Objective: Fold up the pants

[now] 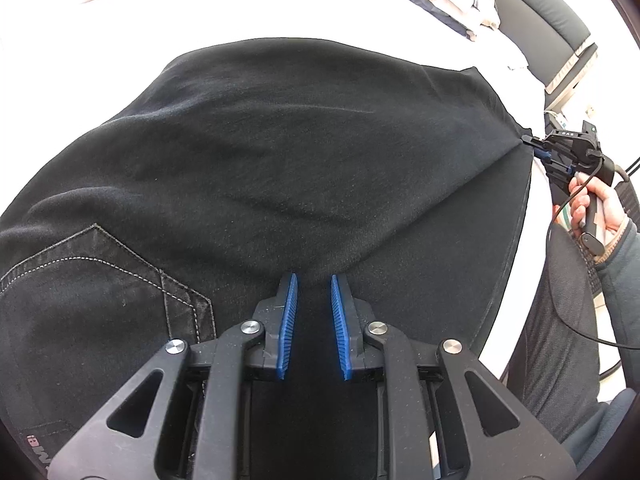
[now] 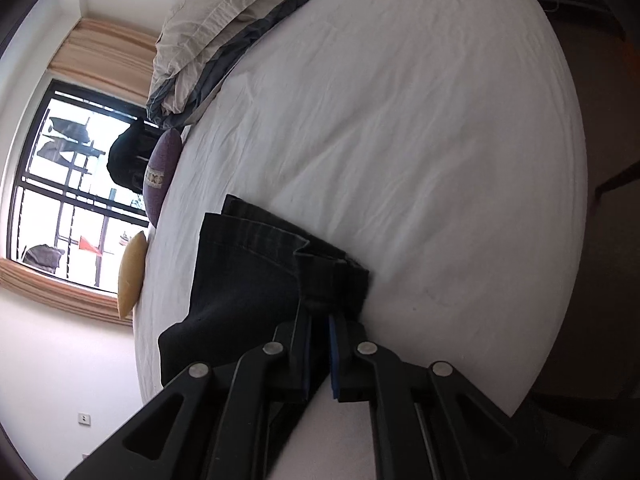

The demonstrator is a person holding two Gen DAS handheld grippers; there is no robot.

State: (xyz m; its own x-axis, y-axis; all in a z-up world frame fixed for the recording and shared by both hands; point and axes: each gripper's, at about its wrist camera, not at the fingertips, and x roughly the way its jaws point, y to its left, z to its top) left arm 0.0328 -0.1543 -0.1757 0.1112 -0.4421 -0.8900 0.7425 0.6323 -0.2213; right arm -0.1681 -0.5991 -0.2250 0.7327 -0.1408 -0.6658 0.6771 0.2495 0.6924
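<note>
Black jeans point(image 1: 280, 168) lie spread on a white bed point(image 1: 260, 8), with a stitched back pocket point(image 1: 100, 280) at lower left. My left gripper point(image 1: 314, 280) is shut on a ridge of the black cloth pinched between its blue pads. My right gripper point(image 1: 530, 142) shows at the right edge, shut on the far corner of the jeans and pulling it taut. In the right wrist view my right gripper point(image 2: 319, 316) is shut on the hem end of the jeans point(image 2: 256, 264), whose leg cuffs lie stacked on the bed sheet point(image 2: 400, 140).
A crumpled beige and grey duvet point(image 2: 208, 28) lies at the head of the bed. A purple cushion point(image 2: 162, 172) and a yellow cushion point(image 2: 131, 276) sit at the bed's far edge by a window point(image 2: 72, 184). A dark chair point(image 1: 540, 12) stands beside the bed.
</note>
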